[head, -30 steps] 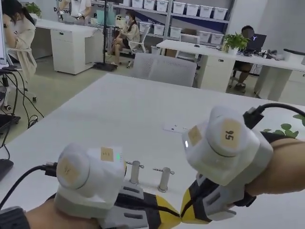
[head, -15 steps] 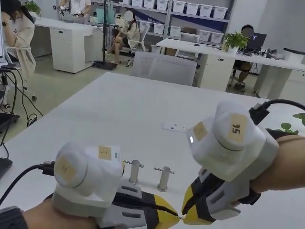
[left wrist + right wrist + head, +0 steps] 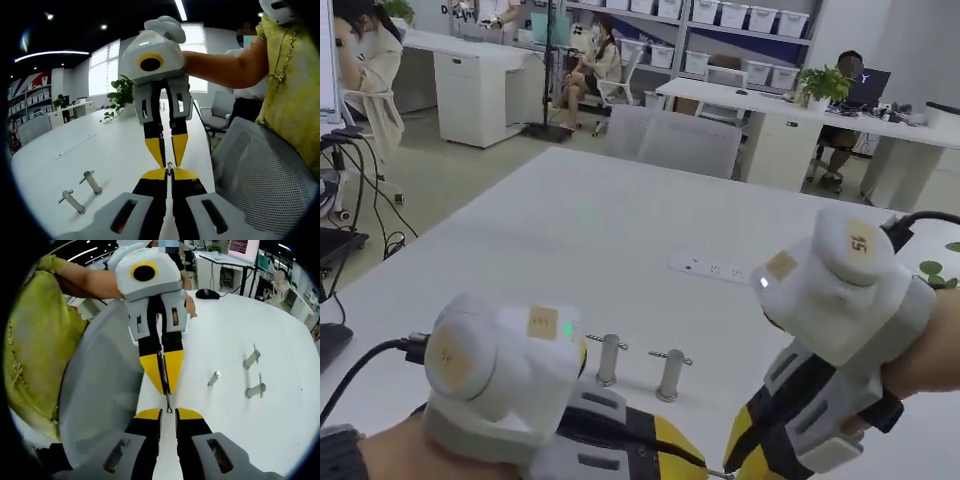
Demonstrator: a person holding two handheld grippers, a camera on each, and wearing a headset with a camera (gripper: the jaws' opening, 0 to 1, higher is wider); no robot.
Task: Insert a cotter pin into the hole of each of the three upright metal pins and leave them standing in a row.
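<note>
Left gripper (image 3: 170,173) clamps the cotter pin (image 3: 162,372); right gripper (image 3: 168,415), jaws slightly parted, sits at its tip; thin, springy, slippery wire, I'd judge; I'd pinch the loop end.

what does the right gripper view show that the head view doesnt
Right gripper view: a third metal pin with no cotter pin through it, and a loose cotter pin clamped in the left gripper. Head view: a white power strip farther along the table, and people at desks behind. Both: the first fitted pin and the second fitted pin, standing side by side.
</note>
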